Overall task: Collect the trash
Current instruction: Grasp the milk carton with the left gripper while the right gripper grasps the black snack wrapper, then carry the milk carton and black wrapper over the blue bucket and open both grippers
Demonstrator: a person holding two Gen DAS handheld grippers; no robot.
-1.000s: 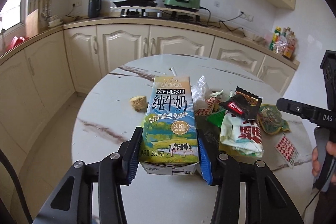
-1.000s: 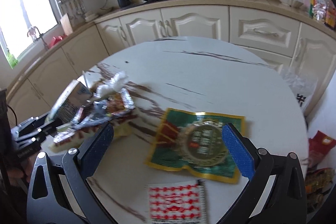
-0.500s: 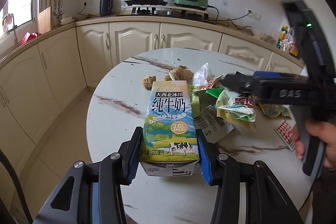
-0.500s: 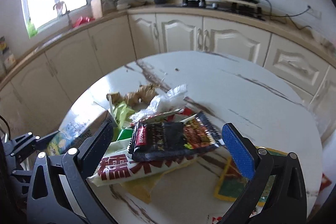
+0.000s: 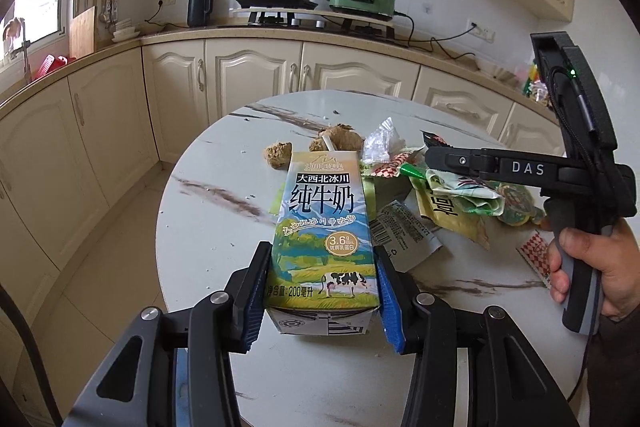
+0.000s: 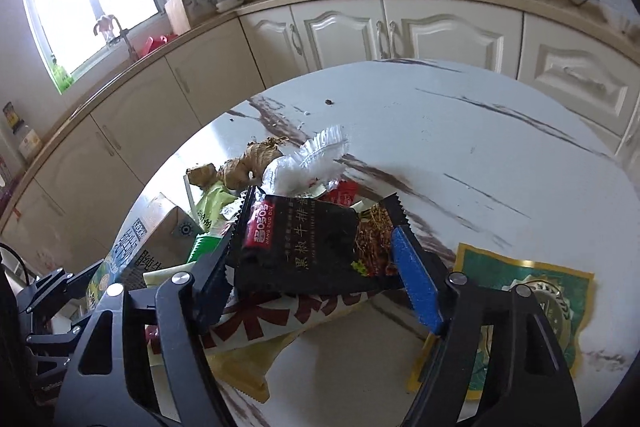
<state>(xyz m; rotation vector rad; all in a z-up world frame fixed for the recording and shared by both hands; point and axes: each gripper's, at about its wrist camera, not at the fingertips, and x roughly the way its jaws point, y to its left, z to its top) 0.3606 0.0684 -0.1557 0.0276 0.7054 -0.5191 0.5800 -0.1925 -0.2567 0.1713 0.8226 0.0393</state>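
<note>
A blue-and-green milk carton [image 5: 324,227] lies lengthwise in my left gripper [image 5: 322,267], which is shut on its lower sides above the near edge of the round marble table [image 5: 224,227]. The right wrist view shows the same carton [image 6: 132,255] at the far left. My right gripper [image 6: 312,251] is closing on a black snack wrapper [image 6: 304,239] that tops the trash pile. Its pads meet the wrapper's two short ends, and the wrapper buckles slightly. In the left wrist view, a hand [image 5: 580,267] holds the right gripper [image 5: 432,157] over the pile.
Ginger pieces [image 6: 248,163] and a clear plastic wrapper [image 6: 312,159] lie behind the pile. A white-and-red packet [image 6: 280,319] sits under the black wrapper, with a green-and-gold packet [image 6: 528,303] to its right. A red checked sachet [image 5: 536,255] lies near the hand. Cream cabinets ring the table.
My right gripper swung from the green-and-gold packet to the black wrapper, dropped closer, and its jaws narrowed onto it. My left gripper drew the carton back from the pile.
</note>
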